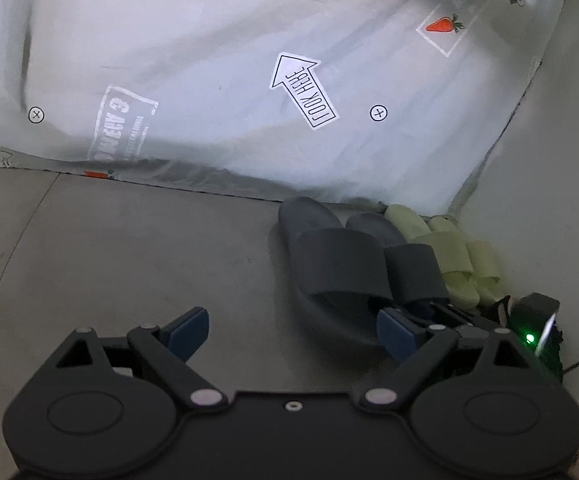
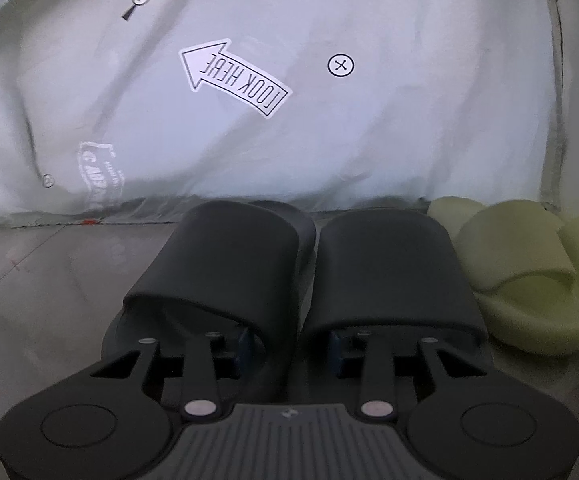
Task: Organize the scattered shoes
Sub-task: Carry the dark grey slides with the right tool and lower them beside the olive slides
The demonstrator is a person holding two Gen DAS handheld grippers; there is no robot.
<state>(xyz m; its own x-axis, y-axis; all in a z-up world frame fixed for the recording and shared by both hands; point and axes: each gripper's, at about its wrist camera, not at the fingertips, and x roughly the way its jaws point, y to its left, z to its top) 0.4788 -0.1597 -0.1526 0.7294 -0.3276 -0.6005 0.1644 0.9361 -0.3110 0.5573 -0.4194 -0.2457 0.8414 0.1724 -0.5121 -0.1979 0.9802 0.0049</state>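
Two dark grey slide slippers (image 2: 225,264) (image 2: 385,268) lie side by side on the floor, toes toward a hanging sheet. My right gripper (image 2: 291,346) has one finger under each strap and is shut on their touching inner sides. In the left wrist view the same pair (image 1: 341,264) sits right of centre, with the right gripper (image 1: 533,312) behind their heels. My left gripper (image 1: 293,334) hovers open over the floor, its right finger (image 1: 395,336) beside the nearer slipper's heel. A pale yellow-green pair (image 2: 521,272) (image 1: 449,256) lies just right of the dark pair.
A pale sheet (image 1: 249,100) printed with a "LOOK HERE" arrow (image 2: 237,76) hangs down to the floor behind the slippers. Grey floor tiles (image 1: 129,248) stretch to the left. A light wall (image 1: 569,160) stands close on the right of the pale pair.
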